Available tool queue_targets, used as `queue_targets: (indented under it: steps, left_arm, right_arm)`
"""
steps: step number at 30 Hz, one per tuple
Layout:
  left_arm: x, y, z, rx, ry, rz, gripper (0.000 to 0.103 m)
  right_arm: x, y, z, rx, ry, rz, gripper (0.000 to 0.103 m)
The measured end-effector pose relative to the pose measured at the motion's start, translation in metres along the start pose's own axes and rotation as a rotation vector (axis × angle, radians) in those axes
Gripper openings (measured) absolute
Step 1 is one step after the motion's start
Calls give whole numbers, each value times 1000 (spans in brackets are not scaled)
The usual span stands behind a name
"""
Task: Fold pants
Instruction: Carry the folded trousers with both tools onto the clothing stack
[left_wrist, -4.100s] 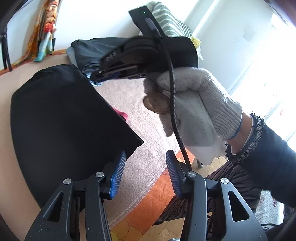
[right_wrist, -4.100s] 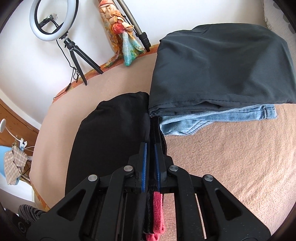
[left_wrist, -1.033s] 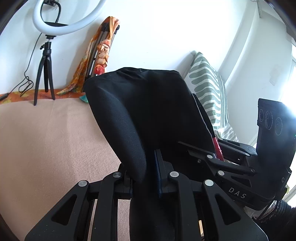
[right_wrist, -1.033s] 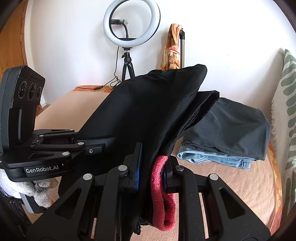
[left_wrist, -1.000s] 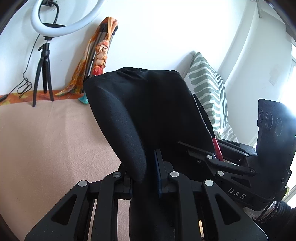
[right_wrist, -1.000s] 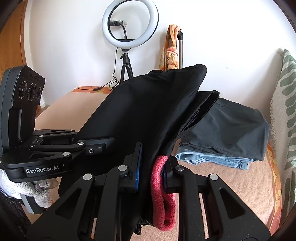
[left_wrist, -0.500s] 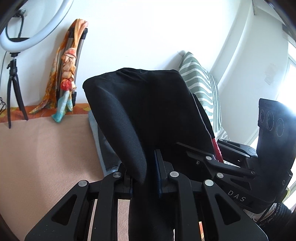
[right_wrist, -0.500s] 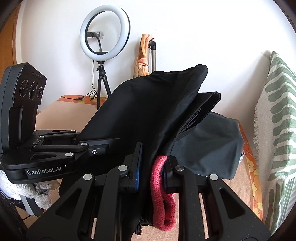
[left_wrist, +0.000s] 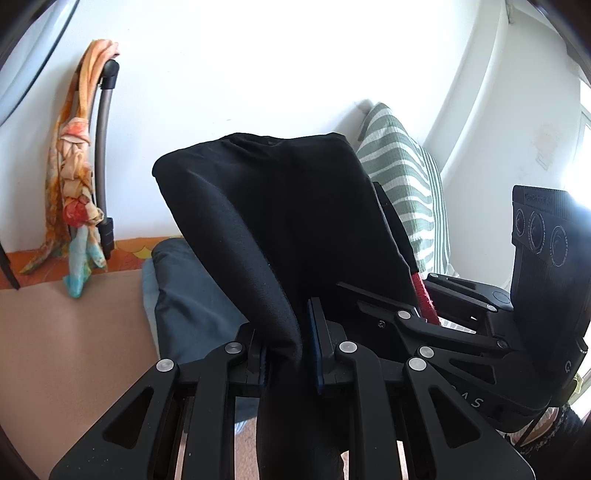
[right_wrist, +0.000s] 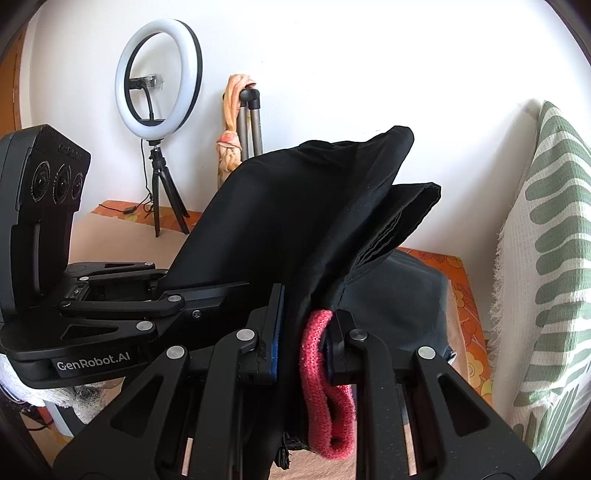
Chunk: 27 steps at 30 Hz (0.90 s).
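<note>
On the far left of the right wrist view, the left gripper (right_wrist: 207, 291) comes in from the side, and its tips go under the black pants (right_wrist: 295, 221). In its own view the left gripper (left_wrist: 288, 350) is nearly closed, and its two blue pads squeeze a thick fold of the black pants (left_wrist: 280, 221) between them. The cloth stands up out of the claw like a little tent, leans up and away toward the white wall, and a bit hangs down below the pads too. To the right, the right gripper (right_wrist: 303, 332) is pinched tight on the pants as well, with a pink-red knit band (right_wrist: 325, 387) caught in the same grip and drooping down in a loop. From there the pants run up and away to the right, and their folded layered edge points at the wall. The pants are held up in the air, stretched between the two claws. Below and behind them lies a dark grey folded garment (right_wrist: 399, 295) on the tan cover (left_wrist: 74, 350). On the far right stands a green striped pillow (right_wrist: 546, 258).
</note>
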<state>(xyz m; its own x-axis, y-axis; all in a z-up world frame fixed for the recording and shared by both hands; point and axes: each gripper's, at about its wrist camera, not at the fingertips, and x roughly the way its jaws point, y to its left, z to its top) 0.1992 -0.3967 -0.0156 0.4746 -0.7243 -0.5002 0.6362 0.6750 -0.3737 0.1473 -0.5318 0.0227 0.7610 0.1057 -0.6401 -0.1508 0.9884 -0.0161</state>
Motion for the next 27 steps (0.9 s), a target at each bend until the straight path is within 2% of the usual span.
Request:
queue_targets:
  steps: [6, 12, 17, 23, 27]
  left_arm:
    - [36, 10, 13, -8, 29, 16, 16]
    - [64, 28, 13, -29, 80, 40, 16]
    - [75, 48, 7, -50, 108, 88, 15]
    - [73, 55, 5, -30, 115, 143, 19]
    - [68, 57, 5, -24, 105, 167, 19]
  right_arm:
    - [37, -32, 7, 71, 22, 29, 19]
    - [71, -46, 2, 101, 63, 57, 18]
    - [91, -63, -8, 155, 115, 71, 18]
    - [98, -85, -19, 245, 159, 5, 24]
    - [97, -79, -19, 194, 173, -69, 27]
